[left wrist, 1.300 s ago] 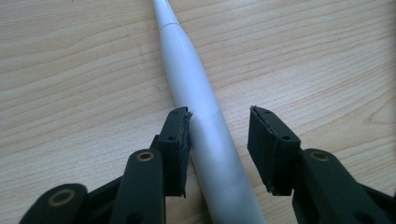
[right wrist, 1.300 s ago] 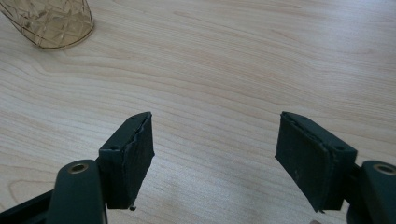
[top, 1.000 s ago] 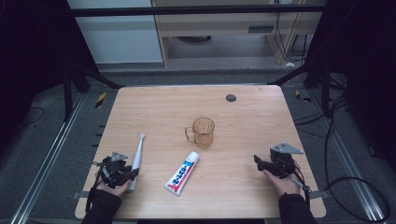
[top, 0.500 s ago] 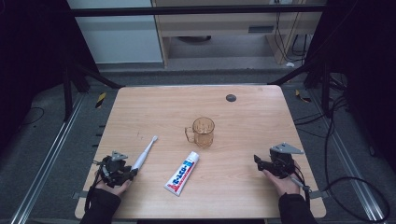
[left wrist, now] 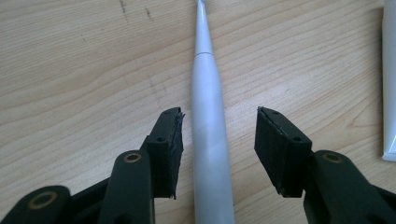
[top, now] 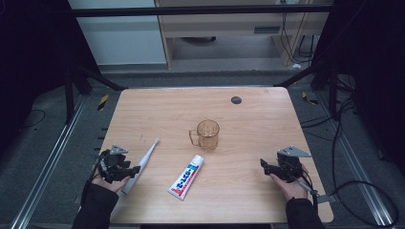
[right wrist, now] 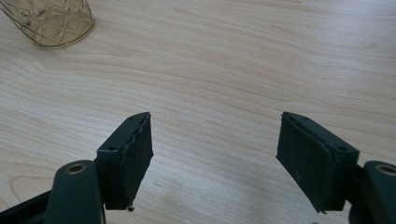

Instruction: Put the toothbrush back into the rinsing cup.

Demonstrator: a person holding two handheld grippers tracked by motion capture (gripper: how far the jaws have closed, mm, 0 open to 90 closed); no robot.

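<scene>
One cup (top: 208, 134) upright, contents unclear | left tool (left wrist: 219, 123) just widened, straddling toothbrush (left wrist: 211, 135) | right tool (right wrist: 215, 140) wide, empty

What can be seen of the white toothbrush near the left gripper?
The toothbrush is a slim, smooth white stick, plastic by its look, with a thick handle narrowing past a seam into a thin neck. It lies flat on the wooden table, slanting away from the person. Its handle sits between the left gripper's fingers, which have just opened; the near end is hidden in the high view.
</scene>
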